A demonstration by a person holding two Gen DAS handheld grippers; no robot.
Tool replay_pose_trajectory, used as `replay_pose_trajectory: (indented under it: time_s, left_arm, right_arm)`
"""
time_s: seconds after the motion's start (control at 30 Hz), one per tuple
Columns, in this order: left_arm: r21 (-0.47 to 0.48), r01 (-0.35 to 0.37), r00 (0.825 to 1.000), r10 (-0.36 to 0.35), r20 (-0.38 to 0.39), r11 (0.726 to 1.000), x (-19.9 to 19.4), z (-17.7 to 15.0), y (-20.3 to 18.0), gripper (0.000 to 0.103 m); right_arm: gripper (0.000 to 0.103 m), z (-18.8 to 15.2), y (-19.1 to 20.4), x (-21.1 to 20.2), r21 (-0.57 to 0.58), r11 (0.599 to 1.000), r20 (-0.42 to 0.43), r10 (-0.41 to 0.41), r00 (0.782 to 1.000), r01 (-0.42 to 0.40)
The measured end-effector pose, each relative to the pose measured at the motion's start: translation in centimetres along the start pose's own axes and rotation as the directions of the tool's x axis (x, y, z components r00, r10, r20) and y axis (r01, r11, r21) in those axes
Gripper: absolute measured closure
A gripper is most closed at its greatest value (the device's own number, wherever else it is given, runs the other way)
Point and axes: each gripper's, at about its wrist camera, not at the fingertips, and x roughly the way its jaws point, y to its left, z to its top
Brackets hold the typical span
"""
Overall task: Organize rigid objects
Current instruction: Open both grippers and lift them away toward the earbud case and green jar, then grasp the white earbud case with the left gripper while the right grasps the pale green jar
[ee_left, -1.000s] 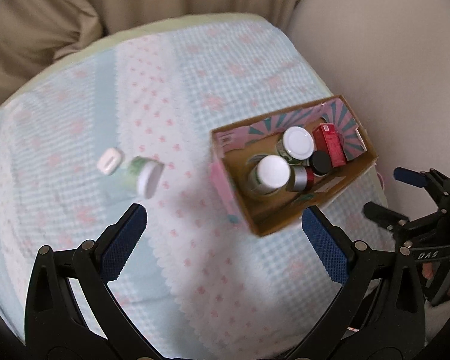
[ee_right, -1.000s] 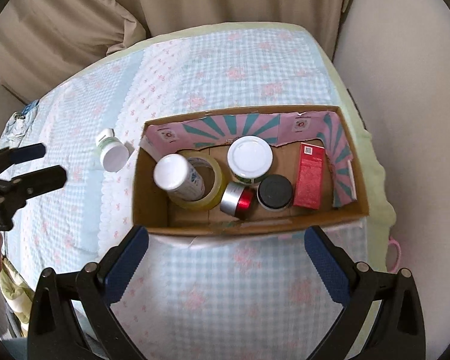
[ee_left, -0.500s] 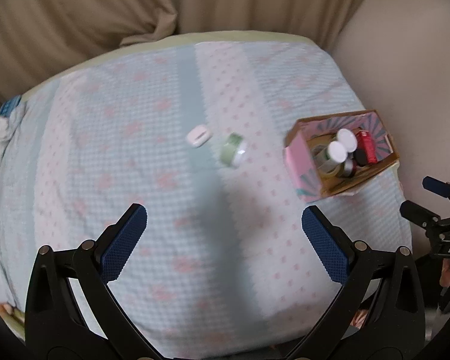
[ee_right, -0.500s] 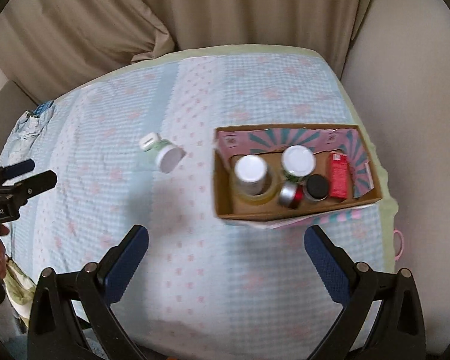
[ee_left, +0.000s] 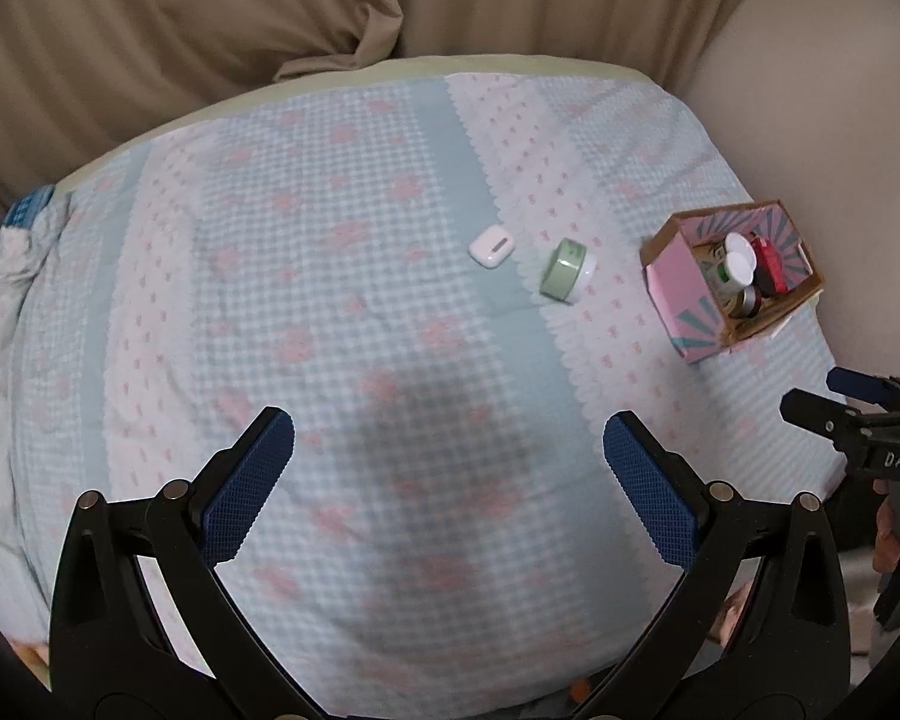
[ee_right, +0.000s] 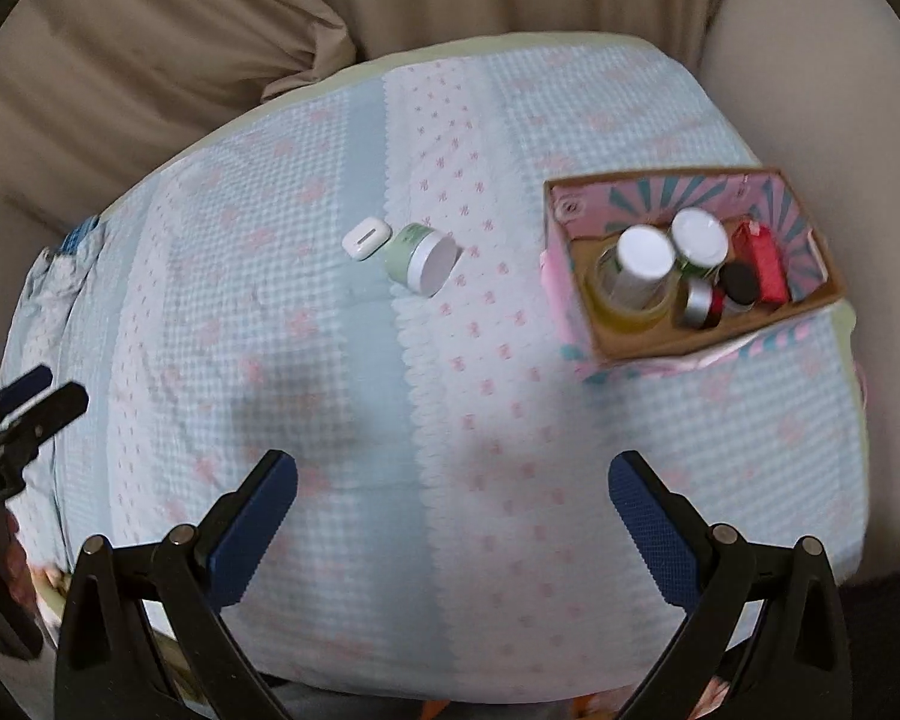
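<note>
A green jar with a white lid (ee_left: 566, 271) (ee_right: 423, 257) lies on its side on the bedspread, beside a small white earbud case (ee_left: 491, 246) (ee_right: 363, 237). To their right stands a cardboard box (ee_left: 687, 336) (ee_right: 642, 348) with pink and teal lining, holding white-capped bottles (ee_right: 645, 261), a tape roll, a silver and red tin, a black-lidded jar and a red carton (ee_right: 762, 261). My left gripper (ee_left: 449, 474) is open and empty, well short of the jar. My right gripper (ee_right: 453, 510) is open and empty too, held high over the bed's near side.
A pale blue and pink checked bedspread (ee_left: 342, 312) (ee_right: 306, 324) covers the bed. Beige curtains (ee_left: 180, 30) hang behind it and a beige wall (ee_right: 828, 72) runs along the right. Crumpled cloth lies at the left edge (ee_left: 6, 252).
Both grippers have pulled back and up from the box, so the bed looks smaller. The box, jar and case have not shifted on the bedspread.
</note>
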Motion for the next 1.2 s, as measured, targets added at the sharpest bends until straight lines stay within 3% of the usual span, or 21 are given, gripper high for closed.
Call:
replay_pose_trajectory:
  time_s: [0.2, 0.4, 0.7, 0.93, 1.13, 1.2]
  left_arm:
    - [0.059, 0.023, 0.999, -0.021, -0.030, 0.998, 3.3, 1.9, 2.0, 0.000]
    - [0.133, 0.029, 0.998, -0.022, -0.051, 0.991, 8.0, 4.9, 1.7, 0.000]
    - [0.221, 0.090, 0.989, -0.061, -0.134, 0.971, 19.1, 10.2, 0.3, 0.000]
    - [0.310, 0.123, 0.982, -0.071, -0.175, 0.943, 27.4, 12.9, -2.1, 0.003]
    - [0.364, 0.161, 0.975, -0.090, -0.205, 0.917, 32.4, 14.4, -4.3, 0.011]
    - [0.383, 0.172, 0.973, -0.095, -0.210, 0.908, 33.8, 14.6, -5.0, 0.012]
  right_arm:
    - [0.000, 0.7, 3.6, 2.3, 0.092, 0.996, -0.002, -0.010, 1.000, 0.010]
    - [0.000, 3.7, 5.9, 5.0, 0.140, 0.990, 0.001, -0.019, 1.000, 0.019]
    - [0.000, 10.5, 5.2, 12.1, 0.281, 0.959, -0.054, -0.011, 0.998, 0.026]
    - [0.001, 14.2, 3.8, 19.3, 0.362, 0.929, -0.124, -0.039, 0.992, 0.082]
    - [0.018, 15.6, 3.0, 23.8, 0.422, 0.900, -0.191, -0.025, 0.981, 0.105]
    - [0.020, 16.0, 2.7, 24.8, 0.432, 0.894, -0.210, -0.025, 0.977, 0.116]
